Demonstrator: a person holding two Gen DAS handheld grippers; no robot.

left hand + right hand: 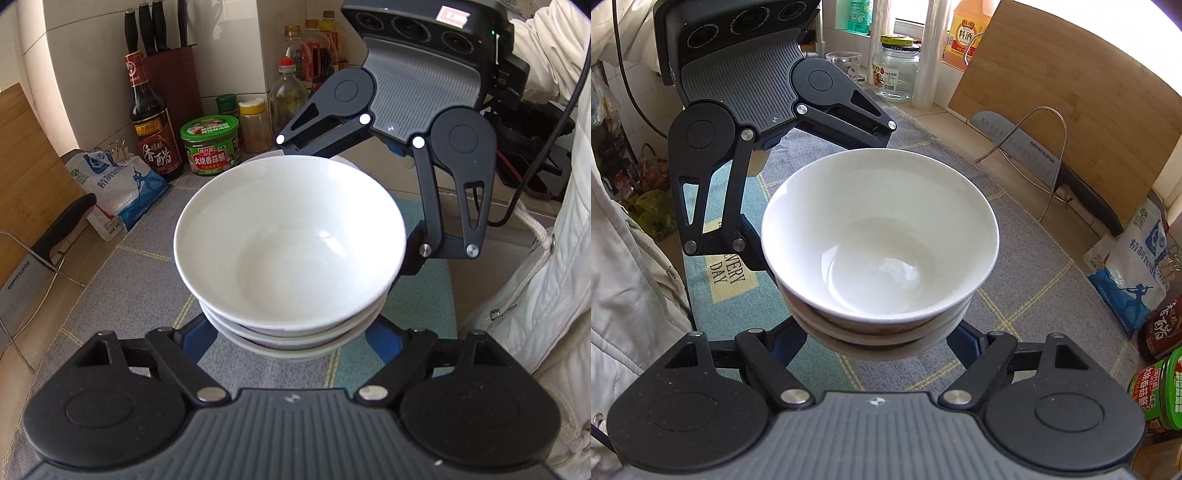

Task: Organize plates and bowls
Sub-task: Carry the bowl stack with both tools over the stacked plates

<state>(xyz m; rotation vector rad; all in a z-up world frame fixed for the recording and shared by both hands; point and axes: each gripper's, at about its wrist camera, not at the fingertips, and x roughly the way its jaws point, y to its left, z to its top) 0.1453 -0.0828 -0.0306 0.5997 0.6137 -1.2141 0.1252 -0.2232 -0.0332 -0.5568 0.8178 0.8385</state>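
You see three white bowls (290, 240) nested in one stack at frame centre. Two grippers: left gripper (291, 334), right gripper (354, 206). At upper left, four knife handles (153, 26) stand in one knife block (173, 81), with one vinegar bottle (149, 118) and one green-lidded jar (211, 144) below them.

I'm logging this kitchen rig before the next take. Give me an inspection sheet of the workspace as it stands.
Surface: checked mat over the counter.
Job's things: stack of white bowls, nested, held between both grippers; no plates seen.
Clutter: vinegar bottle, green jar, salt bag, knife, cutting board, glass jar.
Grippers: left gripper and right gripper grip the stack from opposite sides.
Cables: black cable beside the right gripper.
Surroundings: tiled wall, knife block, a person's white jacket.
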